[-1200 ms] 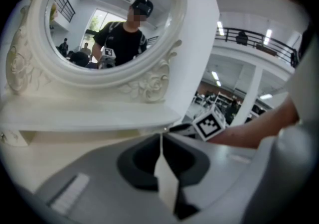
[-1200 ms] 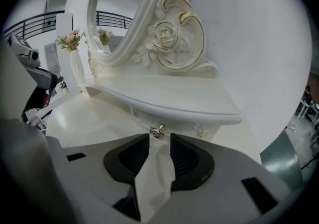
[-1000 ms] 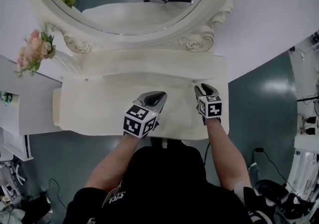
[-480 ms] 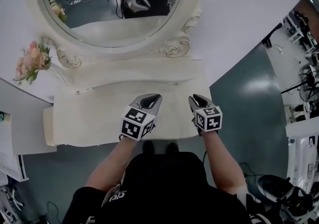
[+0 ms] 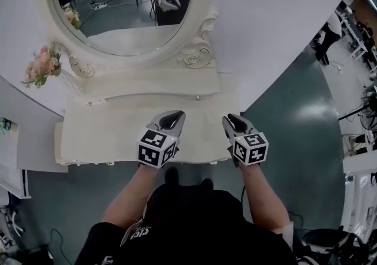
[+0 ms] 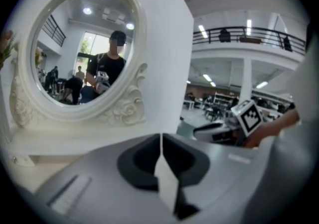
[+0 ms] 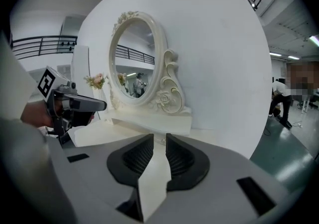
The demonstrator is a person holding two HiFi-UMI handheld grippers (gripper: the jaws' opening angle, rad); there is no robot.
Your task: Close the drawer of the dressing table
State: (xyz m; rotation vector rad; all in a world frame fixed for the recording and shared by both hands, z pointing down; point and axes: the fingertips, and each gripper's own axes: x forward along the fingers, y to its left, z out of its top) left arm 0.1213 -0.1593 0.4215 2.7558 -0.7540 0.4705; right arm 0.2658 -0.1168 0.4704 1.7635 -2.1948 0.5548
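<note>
Left gripper (image 5: 174, 115), jaws together, and right gripper (image 5: 229, 118), jaws narrowly apart, just closing on nothing, over the dressing table (image 5: 100, 134) in front of them.

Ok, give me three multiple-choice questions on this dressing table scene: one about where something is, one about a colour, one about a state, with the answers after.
1. In the head view, where are the pink flowers relative to the mirror?
A. To its left
B. To its right
C. On the floor

2. What colour is the dressing table?
A. Black
B. Cream white
C. Red

3. How do the jaws of the left hand-held gripper stand?
A. Wide apart
B. Shut on a flower stem
C. Together, with nothing between them

Answers:
1 A, the blooms sit beside the frame's left edge.
2 B, the top and the carved frame are both cream white.
3 C, the left gripper view shows them meeting along one seam.
</note>
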